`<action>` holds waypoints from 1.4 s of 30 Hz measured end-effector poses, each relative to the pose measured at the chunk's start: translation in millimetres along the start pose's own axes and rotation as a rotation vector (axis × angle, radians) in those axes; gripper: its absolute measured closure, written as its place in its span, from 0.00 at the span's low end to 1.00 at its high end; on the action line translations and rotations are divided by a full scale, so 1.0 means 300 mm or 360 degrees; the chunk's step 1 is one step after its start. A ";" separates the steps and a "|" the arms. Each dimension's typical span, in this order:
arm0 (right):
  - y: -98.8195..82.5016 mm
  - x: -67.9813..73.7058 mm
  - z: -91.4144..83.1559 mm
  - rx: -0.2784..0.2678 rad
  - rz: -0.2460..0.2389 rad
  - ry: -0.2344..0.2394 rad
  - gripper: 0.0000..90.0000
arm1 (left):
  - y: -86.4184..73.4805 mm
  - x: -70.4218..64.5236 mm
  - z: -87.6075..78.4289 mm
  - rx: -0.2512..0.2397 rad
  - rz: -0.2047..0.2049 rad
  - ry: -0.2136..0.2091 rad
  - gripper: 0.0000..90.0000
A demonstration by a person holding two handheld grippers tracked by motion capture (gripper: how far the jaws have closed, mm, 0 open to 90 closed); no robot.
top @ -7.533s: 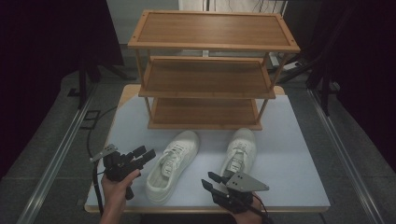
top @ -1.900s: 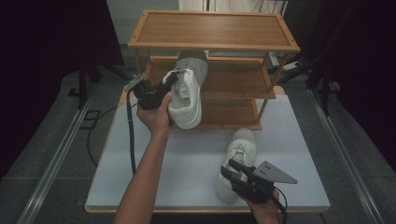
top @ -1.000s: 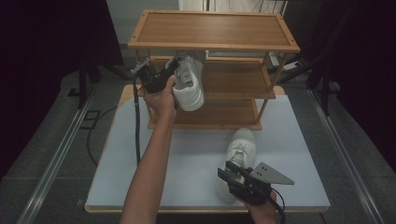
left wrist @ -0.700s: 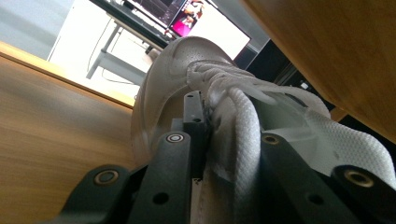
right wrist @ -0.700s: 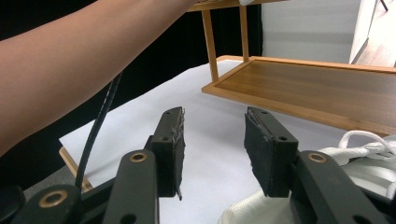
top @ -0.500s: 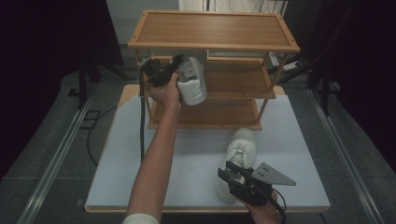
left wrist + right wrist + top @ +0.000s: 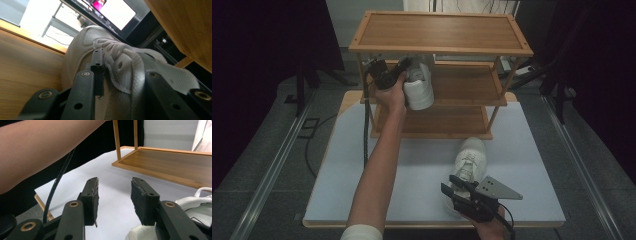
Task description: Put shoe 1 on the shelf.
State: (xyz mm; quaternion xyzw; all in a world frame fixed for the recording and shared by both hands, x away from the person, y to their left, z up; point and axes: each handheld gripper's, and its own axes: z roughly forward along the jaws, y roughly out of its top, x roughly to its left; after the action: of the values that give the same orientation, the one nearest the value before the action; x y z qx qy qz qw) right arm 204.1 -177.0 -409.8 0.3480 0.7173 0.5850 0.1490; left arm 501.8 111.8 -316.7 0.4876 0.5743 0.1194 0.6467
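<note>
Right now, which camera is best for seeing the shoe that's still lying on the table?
The high view: it shows the whole white shoe on the table, toe toward the rack, just ahead of the right gripper. The right gripper view catches only its white edge and a lace loop at the bottom right. The left gripper view shows the other shoe instead.

Two white sneakers are in sight: one sneaker (image 7: pixel 419 85) up at the middle shelf, and a second sneaker (image 7: pixel 468 160) lying on the table. There is one wooden rack (image 7: pixel 439 32), and it has three shelves, counted top, middle and bottom. One table (image 7: pixel 412 175) with a pale top carries the rack. Two grippers are present, the left gripper (image 7: pixel 387 75) and the right gripper (image 7: pixel 455 190), each with two black jaws. One bare forearm (image 7: pixel 374 172) reaches forward. One grey three-cornered plate (image 7: pixel 497 189) sits on the right gripper. One lit screen (image 7: pixel 117 12) shows in the left gripper view.
</note>
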 end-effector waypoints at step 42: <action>-0.021 0.047 0.038 0.0139 -0.0145 0.0012 0.99 | -0.086 -0.034 -0.352 0.0132 0.0160 -0.0390 0.46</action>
State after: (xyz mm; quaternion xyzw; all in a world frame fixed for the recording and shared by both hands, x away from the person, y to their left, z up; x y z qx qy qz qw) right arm 199.0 -159.6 -416.0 0.3190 0.7578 0.5471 0.1573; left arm 397.4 143.8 -315.9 0.5528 0.4704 0.0674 0.6845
